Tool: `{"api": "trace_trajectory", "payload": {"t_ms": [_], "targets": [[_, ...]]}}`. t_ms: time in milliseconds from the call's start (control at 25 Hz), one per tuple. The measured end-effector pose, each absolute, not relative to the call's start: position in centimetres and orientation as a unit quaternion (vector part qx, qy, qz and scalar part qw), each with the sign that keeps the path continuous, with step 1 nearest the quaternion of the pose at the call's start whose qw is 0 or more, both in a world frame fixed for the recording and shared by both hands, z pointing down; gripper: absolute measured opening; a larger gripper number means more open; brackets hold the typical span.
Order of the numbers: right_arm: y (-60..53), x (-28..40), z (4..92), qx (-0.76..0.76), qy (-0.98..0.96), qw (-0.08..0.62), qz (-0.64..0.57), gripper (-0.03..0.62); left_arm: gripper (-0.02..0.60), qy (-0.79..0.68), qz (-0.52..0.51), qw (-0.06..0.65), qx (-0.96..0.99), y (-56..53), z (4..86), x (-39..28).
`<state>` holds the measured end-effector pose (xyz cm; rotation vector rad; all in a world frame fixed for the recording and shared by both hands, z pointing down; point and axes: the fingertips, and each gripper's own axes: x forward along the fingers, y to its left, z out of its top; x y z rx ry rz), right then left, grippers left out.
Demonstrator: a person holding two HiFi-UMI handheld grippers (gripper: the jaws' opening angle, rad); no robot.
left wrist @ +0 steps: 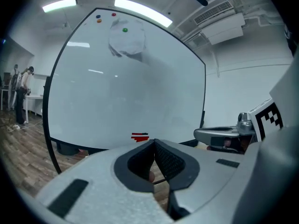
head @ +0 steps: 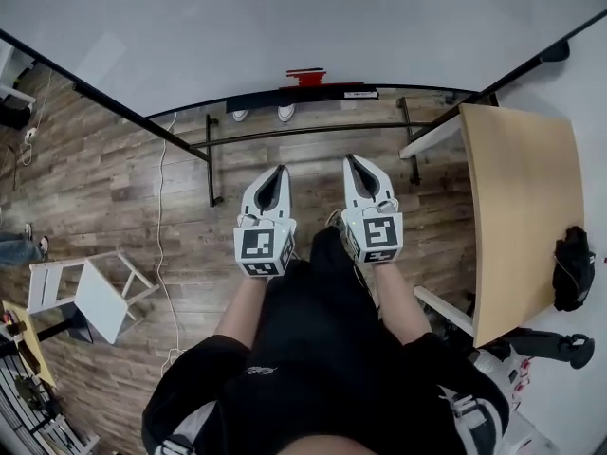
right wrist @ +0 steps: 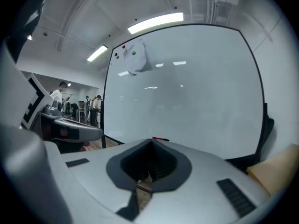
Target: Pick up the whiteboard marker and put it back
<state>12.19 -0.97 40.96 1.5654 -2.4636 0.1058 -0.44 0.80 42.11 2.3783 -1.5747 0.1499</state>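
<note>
A red whiteboard marker [head: 305, 76] lies on the black tray [head: 332, 94] at the bottom edge of the big whiteboard [head: 285, 27]. It shows as a small red shape [left wrist: 139, 136] in the left gripper view and peeks over the jaws [right wrist: 160, 138] in the right gripper view. My left gripper [head: 279, 172] and right gripper [head: 353, 160] are held side by side in front of the person's body, well short of the tray and pointing at the board. Both are shut with nothing between the jaws.
The whiteboard's black stand legs [head: 211, 164] cross the wooden floor ahead. A tan table [head: 522, 207] with a black item [head: 572, 268] stands at the right. A white stool [head: 90, 292] is at the left. A pair of white shoes [head: 261, 114] shows under the board. Coloured magnets [left wrist: 113, 16] sit high on the board.
</note>
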Motion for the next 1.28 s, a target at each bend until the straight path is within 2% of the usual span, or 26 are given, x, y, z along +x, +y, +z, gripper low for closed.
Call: {"api": "trace_trajectory", "payload": {"t_ms": [280, 760, 1280], "targets": [[4.3, 12.4, 37.2, 0.559, -0.825, 0.083, 0.006, 0.002, 0.005, -0.534, 0.027, 0.134, 0.834, 4.4, 40.3, -1.5], [6.2, 16.4, 32.3, 0.555, -0.831, 0.041, -0.019, 0.002, 0.006, -0.544, 0.001, 0.099, 0.833, 5.8, 35.6, 2.3], [5.9, 19.9, 32.2, 0.551, -0.834, 0.037, -0.015, 0.002, 0.006, -0.541, -0.003, 0.093, 0.836, 5.8, 33.9, 6.3]]}}
